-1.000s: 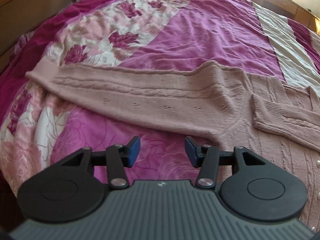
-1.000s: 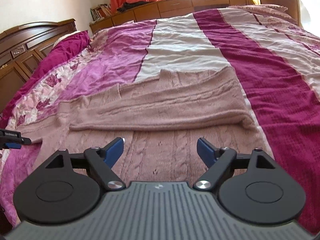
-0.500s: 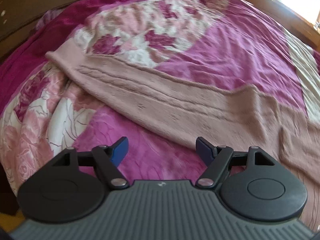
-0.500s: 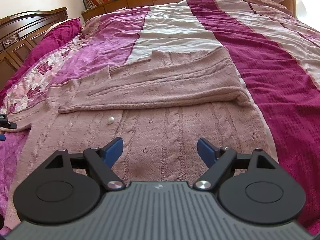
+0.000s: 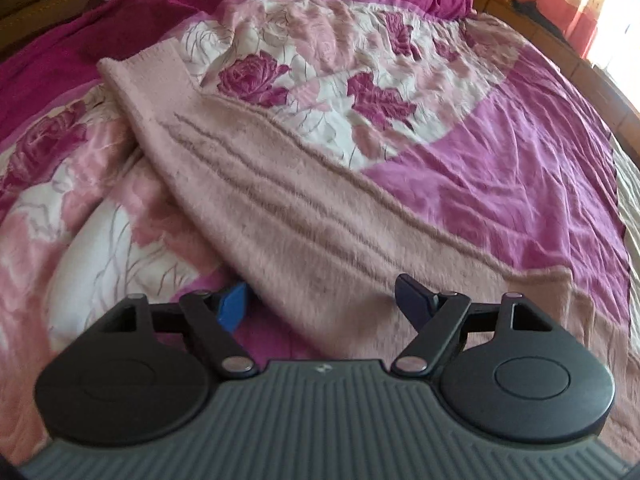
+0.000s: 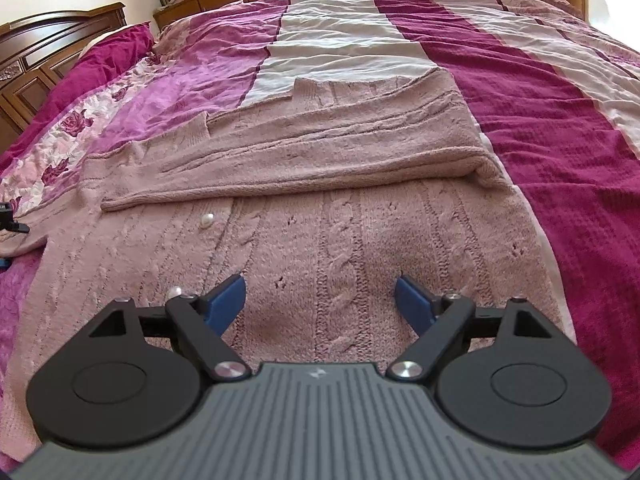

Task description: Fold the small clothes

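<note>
Pink knitwear, a cable-patterned cardigan [image 6: 340,220], lies flat on the bedspread [image 6: 540,128] of magenta, white and floral bands. In the right wrist view its body spreads toward the camera with pearl buttons [image 6: 207,221] along the front, and one sleeve [image 6: 320,148] is folded across the chest, its cuff pointing left. In the left wrist view the other sleeve [image 5: 280,200] stretches out diagonally over the rose-printed part of the cover, cuff at the far upper left, slightly blurred. The left gripper [image 5: 320,300] has its jaws spread wide, having just been opening; the sleeve's near part shows between the blue pads [image 5: 232,306] and nothing is clasped. The right gripper [image 6: 320,300] hangs over the cardigan's lower body with jaws equally wide apart, gripping nothing; whether its tips touch the knit cannot be told.
</note>
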Demonstrator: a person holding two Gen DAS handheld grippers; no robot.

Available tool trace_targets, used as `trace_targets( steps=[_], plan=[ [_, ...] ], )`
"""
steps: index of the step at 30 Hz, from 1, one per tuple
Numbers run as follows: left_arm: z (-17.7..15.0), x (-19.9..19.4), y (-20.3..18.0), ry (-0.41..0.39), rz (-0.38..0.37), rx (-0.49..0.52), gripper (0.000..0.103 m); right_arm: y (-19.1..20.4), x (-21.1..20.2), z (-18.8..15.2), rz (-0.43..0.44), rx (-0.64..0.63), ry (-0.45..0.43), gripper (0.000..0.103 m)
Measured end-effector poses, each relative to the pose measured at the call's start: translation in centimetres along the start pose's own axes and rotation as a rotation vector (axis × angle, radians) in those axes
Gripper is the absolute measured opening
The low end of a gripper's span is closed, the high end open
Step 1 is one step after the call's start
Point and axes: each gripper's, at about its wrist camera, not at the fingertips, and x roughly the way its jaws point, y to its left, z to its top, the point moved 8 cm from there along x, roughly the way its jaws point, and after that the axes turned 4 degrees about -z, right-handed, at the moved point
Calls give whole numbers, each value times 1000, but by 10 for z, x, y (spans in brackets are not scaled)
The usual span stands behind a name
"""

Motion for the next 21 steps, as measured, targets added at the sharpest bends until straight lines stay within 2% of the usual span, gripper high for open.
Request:
trace_targets(
  steps=[3,9,12,14,15,18,21],
  plan=[
    [5,6,-2,-20,7,14,80,0,1,-1,1,-2,-1,88],
    [3,9,-10,-45,57,140,75,-1,3,-1,4,10,-3,89],
    [3,3,-17,-70,33,206,54,-1,3,-1,2,8,-5,89],
    [5,-2,-21,-85,14,242,27,-1,3,-1,1,8,-6,89],
    [6,-5,-22,-92,7,255,21,-1,4,-1,0,9,-6,89],
    [10,-19,-25,-139,-31,276,14,-1,3,0,-3,14,-7,89],
    [13,-35,-31,-181,-55,302,12,-2,2,0,4,25,-11,89]
  ],
)
